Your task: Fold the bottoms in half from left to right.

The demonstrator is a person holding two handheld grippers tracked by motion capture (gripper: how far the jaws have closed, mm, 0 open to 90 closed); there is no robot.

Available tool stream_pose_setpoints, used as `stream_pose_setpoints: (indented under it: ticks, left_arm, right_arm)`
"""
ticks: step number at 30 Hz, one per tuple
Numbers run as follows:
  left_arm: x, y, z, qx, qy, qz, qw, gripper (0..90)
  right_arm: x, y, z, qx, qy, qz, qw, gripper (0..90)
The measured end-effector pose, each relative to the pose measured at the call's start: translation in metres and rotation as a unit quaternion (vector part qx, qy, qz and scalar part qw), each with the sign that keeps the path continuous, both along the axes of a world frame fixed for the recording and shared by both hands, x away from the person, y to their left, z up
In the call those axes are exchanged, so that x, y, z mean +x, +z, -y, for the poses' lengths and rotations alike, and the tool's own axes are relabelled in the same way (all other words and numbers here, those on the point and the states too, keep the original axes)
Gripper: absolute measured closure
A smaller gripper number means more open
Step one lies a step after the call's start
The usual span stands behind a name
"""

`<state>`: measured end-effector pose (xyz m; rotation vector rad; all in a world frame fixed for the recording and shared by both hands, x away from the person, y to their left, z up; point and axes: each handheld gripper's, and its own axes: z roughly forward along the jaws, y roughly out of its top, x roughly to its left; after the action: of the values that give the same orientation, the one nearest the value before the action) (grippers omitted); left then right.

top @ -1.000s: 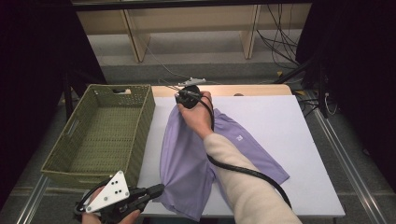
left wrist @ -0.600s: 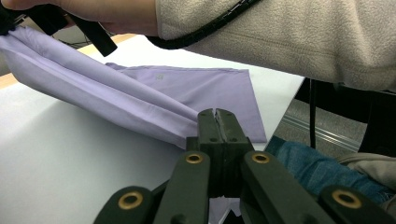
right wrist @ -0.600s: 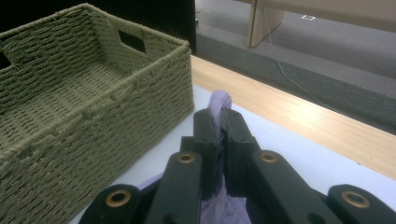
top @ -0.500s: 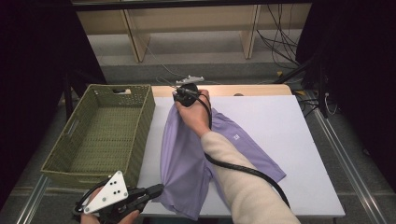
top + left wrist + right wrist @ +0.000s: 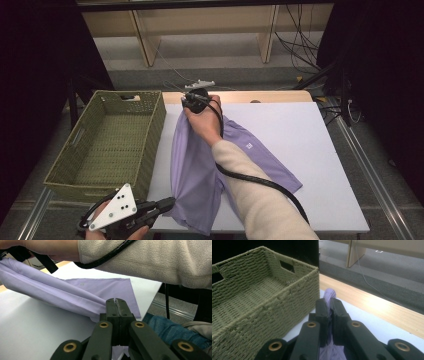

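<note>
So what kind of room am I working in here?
Probably a lab or recording setup, not a home: a white table on a metal frame, loose cables on the floor, black curtains on both sides.

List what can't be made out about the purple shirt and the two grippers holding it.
- Purple shirt: in the high view the sleeve covers its middle.
- Left gripper: in the high view the bottom edge cuts off its hand.
- Right gripper: in the high view the hand hides its jaws.
- Small white mark on the shirt: too small to read.
- Basket: cut off at the left edge of the right gripper view.
</note>
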<state>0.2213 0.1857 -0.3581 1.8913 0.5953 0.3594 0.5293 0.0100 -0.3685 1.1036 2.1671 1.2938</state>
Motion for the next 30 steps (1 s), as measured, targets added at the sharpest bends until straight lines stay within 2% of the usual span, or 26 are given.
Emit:
stream_pose_setpoints:
  ticks: [19, 30]
  left_arm:
    - [0.0, 0.0, 0.0, -0.004, -0.004, 0.005, 1.0, 89.4]
    - [0.007, -0.007, 0.007, -0.006, -0.013, 0.003, 0.9999, 89.4]
  right_arm:
    - [0.001, 0.004, -0.007, 0.011, 0.003, -0.001, 0.9999, 86.0]
    - [0.006, -0.009, -0.001, 0.014, 0.0, -0.015, 0.9998, 85.8]
